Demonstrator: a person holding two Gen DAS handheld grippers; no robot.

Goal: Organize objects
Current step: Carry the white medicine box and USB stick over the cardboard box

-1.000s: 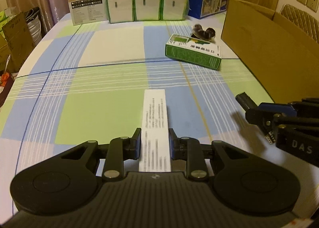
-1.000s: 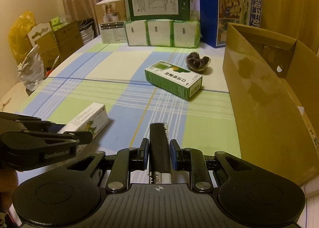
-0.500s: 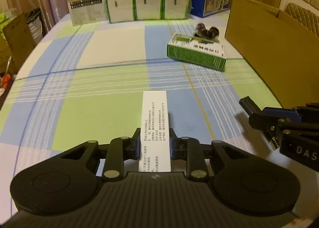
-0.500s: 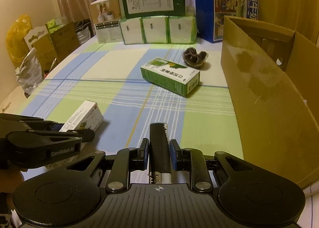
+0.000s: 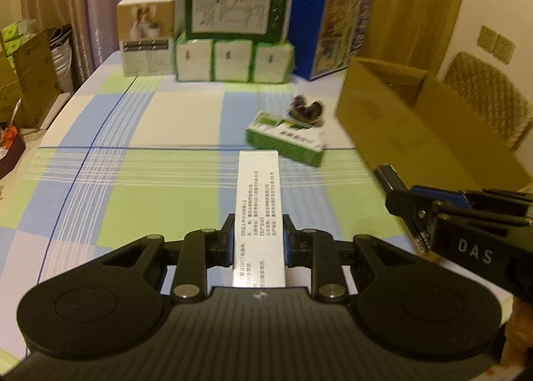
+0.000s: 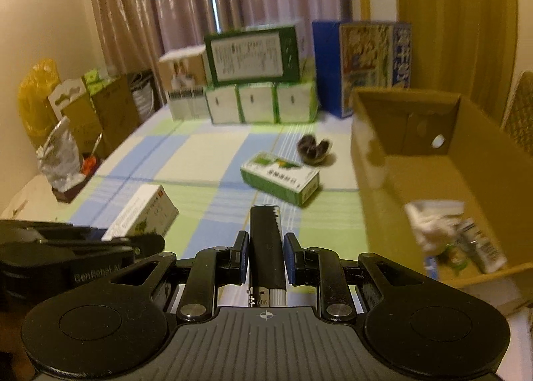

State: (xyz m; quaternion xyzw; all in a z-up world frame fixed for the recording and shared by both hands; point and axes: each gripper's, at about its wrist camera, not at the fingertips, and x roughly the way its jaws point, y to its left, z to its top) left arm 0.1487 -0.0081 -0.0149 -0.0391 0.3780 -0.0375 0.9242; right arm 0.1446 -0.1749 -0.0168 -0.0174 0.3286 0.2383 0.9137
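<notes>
My left gripper (image 5: 257, 241) is shut on a long white medicine box (image 5: 259, 201) with printed text, held above the checked tablecloth. From the right wrist view that same white box (image 6: 143, 216) pokes out of the left gripper (image 6: 156, 242) at lower left. My right gripper (image 6: 265, 252) is shut on a black cylindrical tube (image 6: 266, 241) with a silver base; in the left wrist view the right gripper (image 5: 396, 187) enters from the right. An open cardboard box (image 6: 429, 161) stands on the right, holding several small packets. A green medicine box (image 6: 279, 179) lies mid-table.
A dark curled object (image 6: 314, 147) lies behind the green box. Stacked green and white cartons (image 6: 260, 81), a beige box (image 5: 146, 37) and a blue bag (image 6: 363, 61) line the far edge. Boxes and bags (image 6: 83, 111) stand off the table's left side. A woven chair (image 5: 483, 94) is behind the cardboard box.
Both grippers have risen with their loads and the views tilt up. The inside of the cardboard box has come into the right wrist view.
</notes>
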